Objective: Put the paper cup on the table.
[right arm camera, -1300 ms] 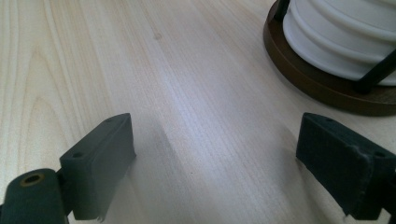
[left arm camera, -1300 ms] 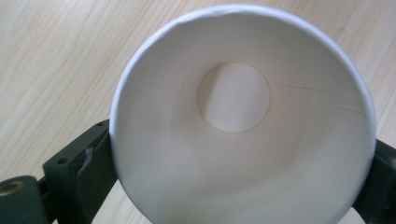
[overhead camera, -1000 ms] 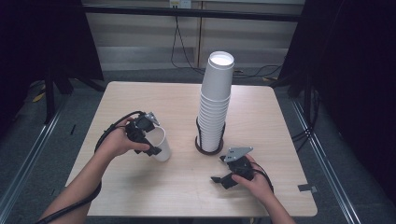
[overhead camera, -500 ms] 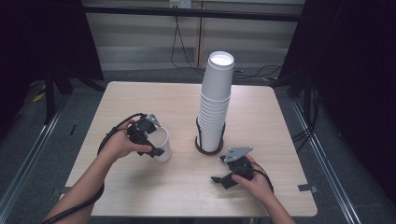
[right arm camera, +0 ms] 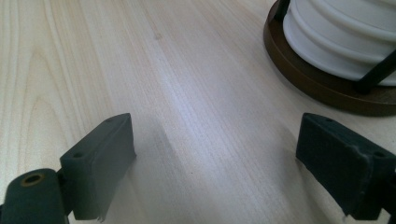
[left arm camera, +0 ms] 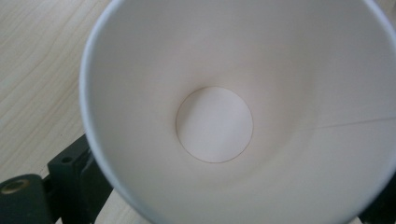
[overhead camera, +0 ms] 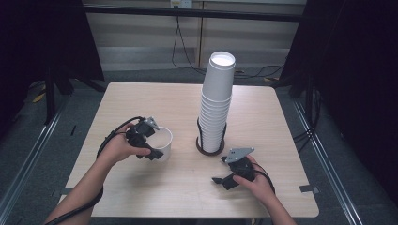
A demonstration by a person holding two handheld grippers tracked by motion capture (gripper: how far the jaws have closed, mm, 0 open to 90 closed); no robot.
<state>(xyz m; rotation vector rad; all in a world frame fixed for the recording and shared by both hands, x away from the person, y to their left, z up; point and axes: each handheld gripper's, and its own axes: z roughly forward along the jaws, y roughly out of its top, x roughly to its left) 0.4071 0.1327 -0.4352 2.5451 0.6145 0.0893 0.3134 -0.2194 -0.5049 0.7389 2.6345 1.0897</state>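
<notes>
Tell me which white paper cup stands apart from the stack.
The single cup between the left gripper's closing jaws, mouth up on the table. The other cups sit nested, upside down, in the holder.

Both forearms are bare, no sleeves. Each claw, left claw (overhead camera: 149, 140) and right claw (overhead camera: 225, 176), is black with blocky jaws, a grey three-cornered plate on top and a trailing black cable.

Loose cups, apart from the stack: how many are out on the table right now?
1. A single white cup stands left of the cup stack in its holder, with the left claw around it. More may be hidden behind the stack.
</notes>
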